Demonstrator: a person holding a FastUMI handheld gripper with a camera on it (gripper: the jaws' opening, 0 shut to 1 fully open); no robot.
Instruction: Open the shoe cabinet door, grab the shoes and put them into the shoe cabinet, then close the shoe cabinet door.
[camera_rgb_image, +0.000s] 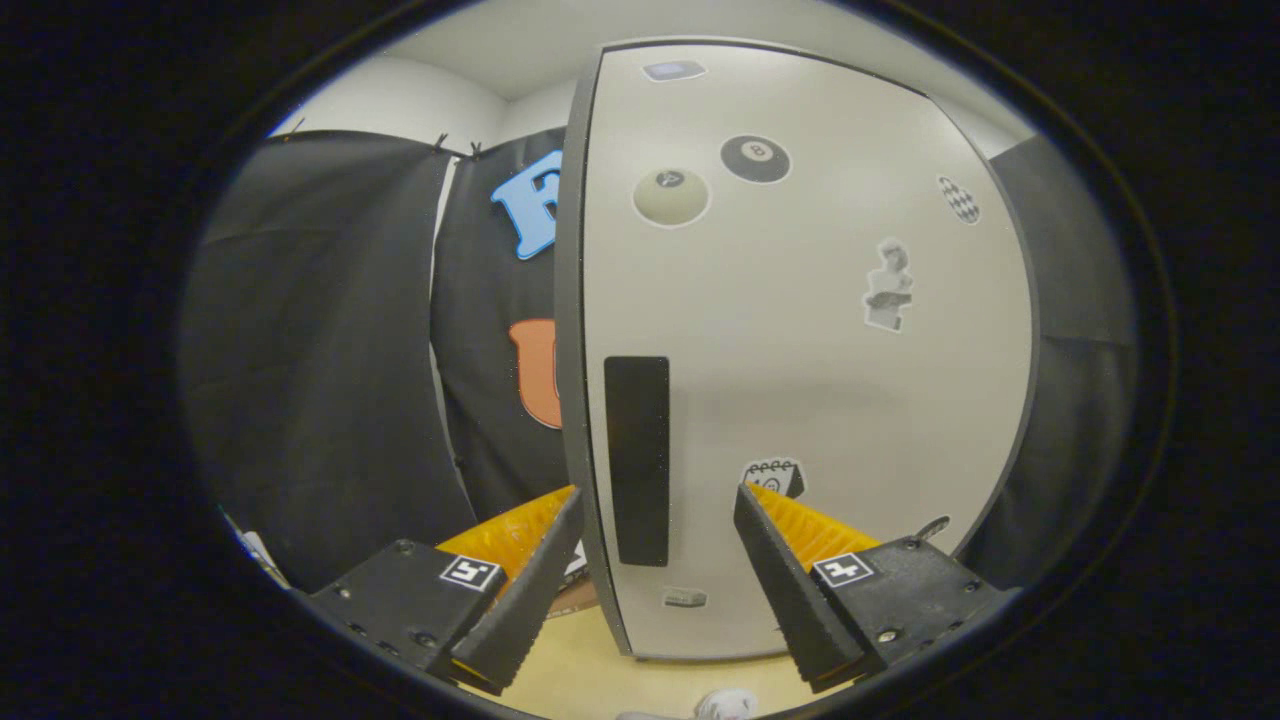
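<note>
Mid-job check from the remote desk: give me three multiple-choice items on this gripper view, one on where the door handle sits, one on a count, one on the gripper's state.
1. Where is the black handle strip on the cabinet door?
A. Near the door's edge, between the two fingers and beyond them
B. At the door's top corner
C. Beside the statue sticker

2. How many billiard-ball stickers are on the door?
A. One
B. Two
C. Four

3. What state is the gripper in?
A. Shut on the handle
B. Shut on a shoe
C. Open, holding nothing

Answers: 1 A, the strip runs down beside the door's edge between the fingers. 2 B, a pale ball and a black ball. 3 C, the fingers stand wide apart.
</note>
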